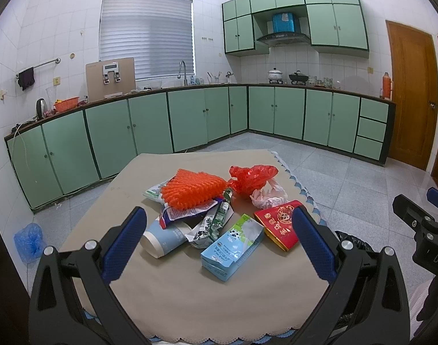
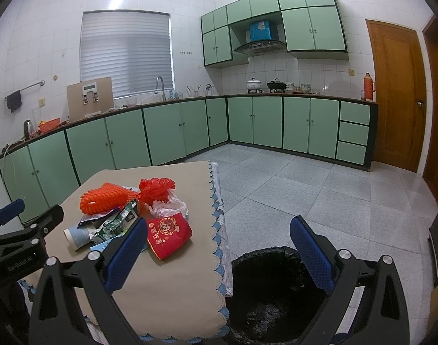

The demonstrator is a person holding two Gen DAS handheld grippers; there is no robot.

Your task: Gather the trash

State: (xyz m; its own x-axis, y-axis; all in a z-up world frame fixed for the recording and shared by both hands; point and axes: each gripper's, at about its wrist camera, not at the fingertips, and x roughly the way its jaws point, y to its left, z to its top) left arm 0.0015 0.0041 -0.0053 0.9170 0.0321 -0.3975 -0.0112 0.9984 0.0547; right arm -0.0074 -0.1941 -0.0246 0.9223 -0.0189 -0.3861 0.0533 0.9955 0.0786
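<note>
The left gripper (image 1: pixel 219 241) hovers over the worktop (image 1: pixel 190 302), jaws wide apart and empty. Between them lies the trash: a paper cup (image 1: pixel 161 240), orange foam net (image 1: pixel 193 191), blue milk carton (image 1: pixel 231 247), red plastic bag (image 1: pixel 250 178), crumpled tissue (image 1: pixel 269 197) and red packet (image 1: pixel 279 224), heaped touching one another. The right gripper (image 2: pixel 219 247), jaws also apart and empty, hangs above the black-lined bin (image 2: pixel 264 287) just beside the worktop's edge.

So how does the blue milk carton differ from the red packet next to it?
The blue milk carton is a boxy, pale blue carton with its top torn open; the red packet is flatter, red with gold print. The carton lies nearer the left hand-held gripper. Both lie on the table.
</note>
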